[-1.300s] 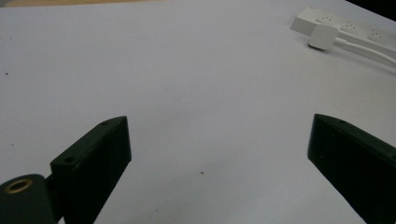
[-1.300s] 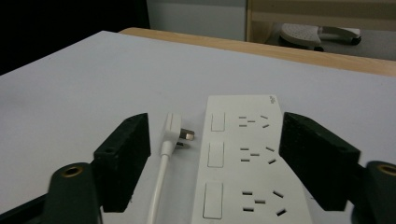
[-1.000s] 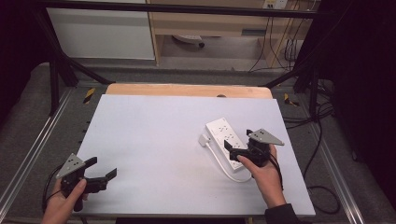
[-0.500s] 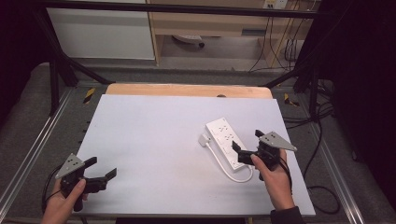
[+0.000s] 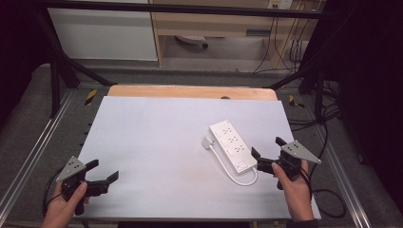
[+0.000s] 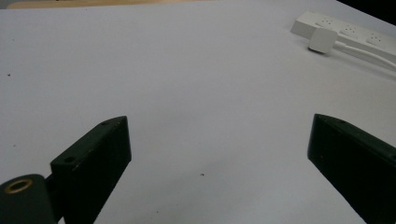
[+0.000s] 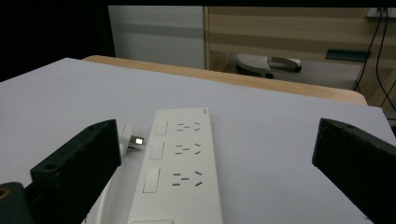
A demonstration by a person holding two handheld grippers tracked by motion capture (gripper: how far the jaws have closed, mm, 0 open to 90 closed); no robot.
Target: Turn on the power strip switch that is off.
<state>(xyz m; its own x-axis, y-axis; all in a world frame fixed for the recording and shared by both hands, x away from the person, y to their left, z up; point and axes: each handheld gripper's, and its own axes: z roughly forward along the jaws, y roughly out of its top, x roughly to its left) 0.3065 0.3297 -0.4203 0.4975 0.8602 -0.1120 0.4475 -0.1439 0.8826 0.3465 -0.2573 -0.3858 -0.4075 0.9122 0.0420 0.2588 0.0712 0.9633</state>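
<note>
Power strip (image 5: 232,145) beside right gripper (image 5: 267,155)

Only the power strip (image 5: 231,145) obstructs the table (image 5: 157,137).

Black two-jaw grippers (image 5: 266,154) — grey triangular plates (black cables trailing).

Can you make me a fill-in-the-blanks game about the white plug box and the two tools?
1. The power strip is coloured ____.
2. The tool nearest the power strip is the ____ tool.
3. The left tool has its jaws ____, with nothing between them.
4. The strip's plug lies on the ____.

Missing words: white; right; open; table
</note>
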